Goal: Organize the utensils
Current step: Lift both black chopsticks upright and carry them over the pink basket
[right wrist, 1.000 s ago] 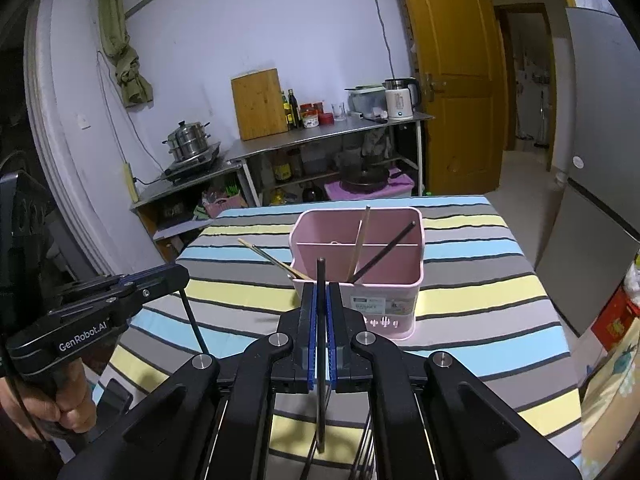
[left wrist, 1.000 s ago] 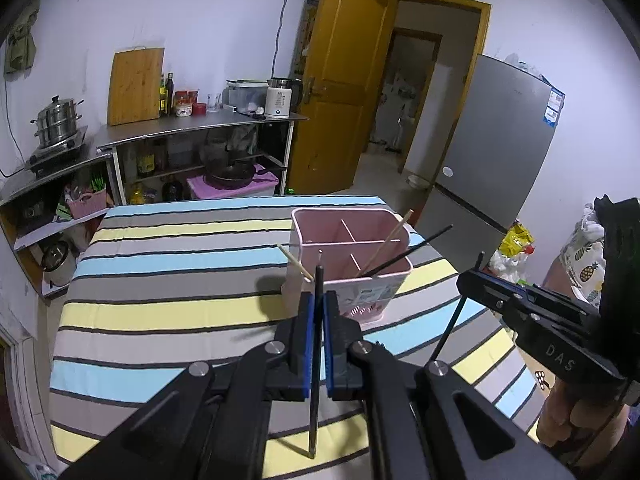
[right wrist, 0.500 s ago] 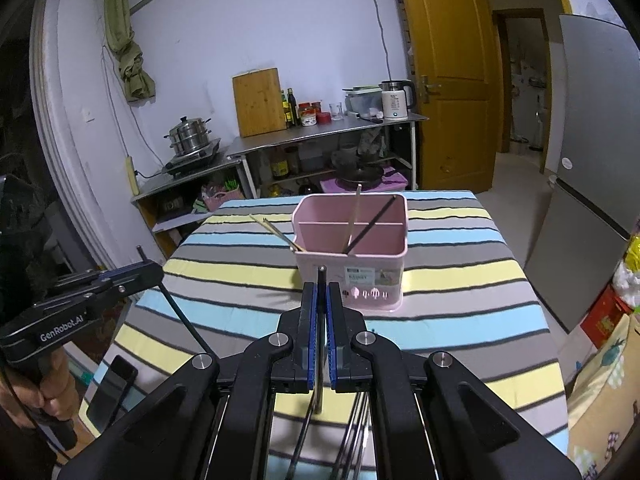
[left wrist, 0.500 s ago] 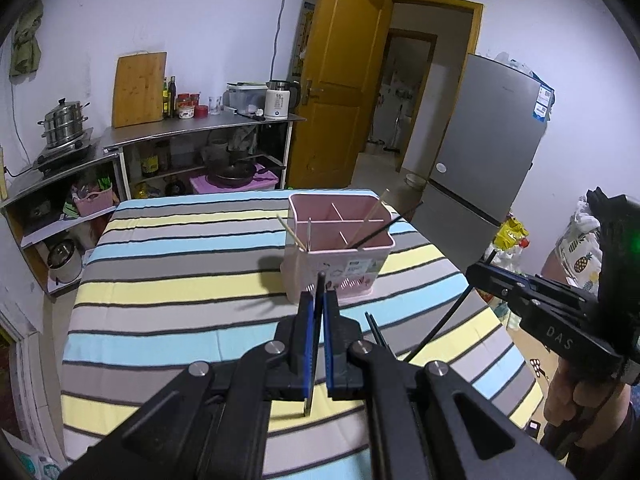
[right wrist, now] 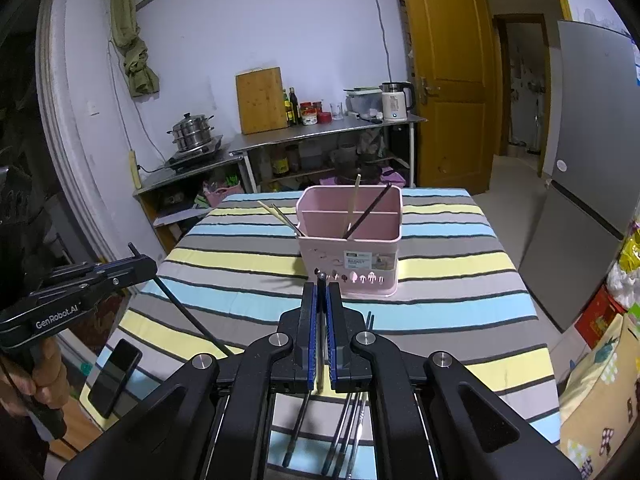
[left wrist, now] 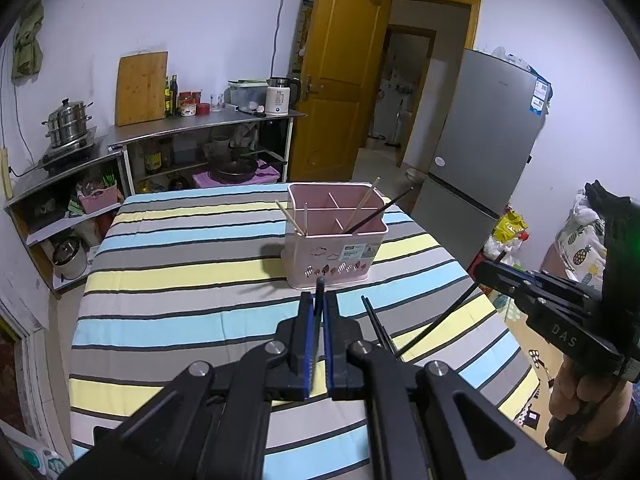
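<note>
Basically both claws are clamping thin dark chopsticks. Left claw [left wrist: 317,312]: matte black plastic arms, blue ribbed pads pressed together on a slim black chopstick [left wrist: 319,292] standing upright between them, round tip poking just above the pads. Right claw [right wrist: 321,312]: same build, pads squeezing a dark chopstick with a metallic-looking tip [right wrist: 321,280], also upright. Each claw is showing in the other's view, held by a hand on a pistol-style grip, a long black stick slanting down from its pads.

Beyond the claws, a pink plastic utensil holder [left wrist: 336,240] is sitting on the desk [left wrist: 180,280], boxy with rounded corners, inner dividers, small cut-out shapes along the base and a paper label on the front. Pale wooden chopsticks [left wrist: 366,204] and one dark chopstick [left wrist: 384,210] are leaning in its compartments. Soft striped cloth is covering the desk: blue, yellow, grey bands with thin dark lines. More loose dark and shiny chopsticks [right wrist: 344,420] are lying flat on the cloth under the right claw. A flat black phone [right wrist: 115,376] is lying at the desk's near-left edge.
</note>
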Available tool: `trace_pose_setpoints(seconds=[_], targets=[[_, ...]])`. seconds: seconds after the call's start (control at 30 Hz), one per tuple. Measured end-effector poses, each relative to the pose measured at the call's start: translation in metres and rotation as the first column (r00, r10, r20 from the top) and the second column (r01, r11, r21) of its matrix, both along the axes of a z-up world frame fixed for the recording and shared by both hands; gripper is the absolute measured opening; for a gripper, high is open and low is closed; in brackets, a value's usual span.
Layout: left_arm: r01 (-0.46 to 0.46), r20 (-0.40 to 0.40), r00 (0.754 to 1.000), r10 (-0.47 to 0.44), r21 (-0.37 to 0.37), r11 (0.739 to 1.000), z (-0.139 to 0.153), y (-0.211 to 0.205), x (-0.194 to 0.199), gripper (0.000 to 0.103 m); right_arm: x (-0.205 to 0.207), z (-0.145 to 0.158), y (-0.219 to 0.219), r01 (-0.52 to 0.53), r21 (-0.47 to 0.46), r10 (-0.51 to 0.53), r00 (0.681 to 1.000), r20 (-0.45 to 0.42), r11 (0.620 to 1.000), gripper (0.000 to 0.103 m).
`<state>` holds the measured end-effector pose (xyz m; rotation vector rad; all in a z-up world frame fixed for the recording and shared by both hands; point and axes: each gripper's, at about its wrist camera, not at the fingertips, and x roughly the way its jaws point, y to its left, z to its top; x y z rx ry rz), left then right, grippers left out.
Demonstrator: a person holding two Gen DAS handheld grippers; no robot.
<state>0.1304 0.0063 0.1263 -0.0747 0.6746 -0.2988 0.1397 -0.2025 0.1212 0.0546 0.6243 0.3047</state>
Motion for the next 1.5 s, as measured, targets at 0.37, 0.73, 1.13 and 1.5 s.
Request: trace_pose_setpoints(seconds=[0.37, 0.73, 1.13, 1.5], targets=[[0.026, 0.036, 0.999, -0.025, -0.02, 0.999, 0.021, -0.007, 0.011, 0.004, 0.004, 0.018, -0.001, -0.002, 0.023, 0.0, 0.999, 0.053, 1.0, 0.004], [0.057, 0.077, 0.996, -0.054, -0.036, 0.998, 0.043, -0.019, 0.027, 0.004, 0.018, 0.037, -0.003, -0.007, 0.039, 0.003, 0.995, 0.101, 0.999, 0.004], [0.088, 0.151, 0.985, -0.078, -0.061, 0.994, 0.086, -0.025, 0.053, 0.004, 0.041, 0.069, -0.002, -0.013, 0.077, -0.001, 0.986, 0.166, 0.997, 0.004], [0.075, 0.204, 0.977, -0.062, -0.057, 0.996, 0.112, -0.026, 0.088, 0.004, 0.07, 0.088, -0.012, 0.02, 0.132, -0.048, 0.976, 0.213, 0.991, 0.004]])
